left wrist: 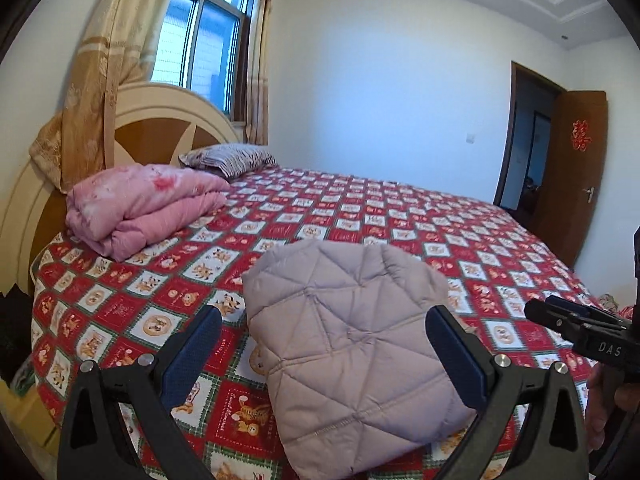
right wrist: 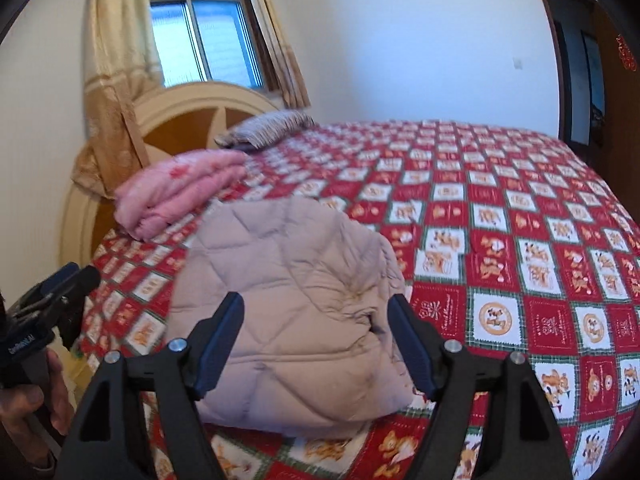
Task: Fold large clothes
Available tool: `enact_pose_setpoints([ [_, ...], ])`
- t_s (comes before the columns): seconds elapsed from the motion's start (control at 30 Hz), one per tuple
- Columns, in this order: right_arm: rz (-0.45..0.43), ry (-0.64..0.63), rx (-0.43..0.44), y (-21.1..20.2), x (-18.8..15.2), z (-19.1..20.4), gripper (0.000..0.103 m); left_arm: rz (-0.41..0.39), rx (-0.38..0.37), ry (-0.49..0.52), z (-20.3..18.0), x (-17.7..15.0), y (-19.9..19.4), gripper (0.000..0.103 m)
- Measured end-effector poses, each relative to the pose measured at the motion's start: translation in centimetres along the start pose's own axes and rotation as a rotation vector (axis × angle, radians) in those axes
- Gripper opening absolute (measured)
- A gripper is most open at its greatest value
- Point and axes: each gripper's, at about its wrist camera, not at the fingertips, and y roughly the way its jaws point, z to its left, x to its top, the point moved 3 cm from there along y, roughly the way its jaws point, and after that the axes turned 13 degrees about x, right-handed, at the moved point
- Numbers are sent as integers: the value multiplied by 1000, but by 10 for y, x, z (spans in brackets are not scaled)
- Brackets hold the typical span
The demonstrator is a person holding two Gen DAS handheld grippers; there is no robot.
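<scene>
A pale lilac quilted jacket [left wrist: 344,344] lies folded into a compact bundle near the front edge of the bed; it also shows in the right wrist view [right wrist: 288,312]. My left gripper [left wrist: 324,316] is open and empty, held above and in front of the bundle, its blue-padded fingers spread to either side. My right gripper [right wrist: 316,304] is open and empty too, hovering over the bundle's near side. The right gripper also shows at the right edge of the left wrist view [left wrist: 576,320], and the left gripper at the left edge of the right wrist view [right wrist: 60,292].
The bed wears a red patterned cover [left wrist: 440,232]. A folded pink quilt [left wrist: 144,208] and a striped pillow [left wrist: 228,158] lie by the round headboard [left wrist: 160,120]. A curtained window [left wrist: 200,40] is behind; an open brown door [left wrist: 576,168] stands at the right.
</scene>
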Motion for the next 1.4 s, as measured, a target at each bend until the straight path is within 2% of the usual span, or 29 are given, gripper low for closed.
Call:
enact_pose_setpoints([
  [0.13, -41, -14, 7, -16, 6, 11, 80, -20, -2, -1, 0, 7, -10, 102],
  [0.4, -65, -44, 7, -30, 8, 20, 82, -27, -10, 2, -1, 8, -13, 102],
  [1.4, -56, -39, 17, -31, 1, 23, 82, -1, -4, 1, -4, -1, -5, 102],
])
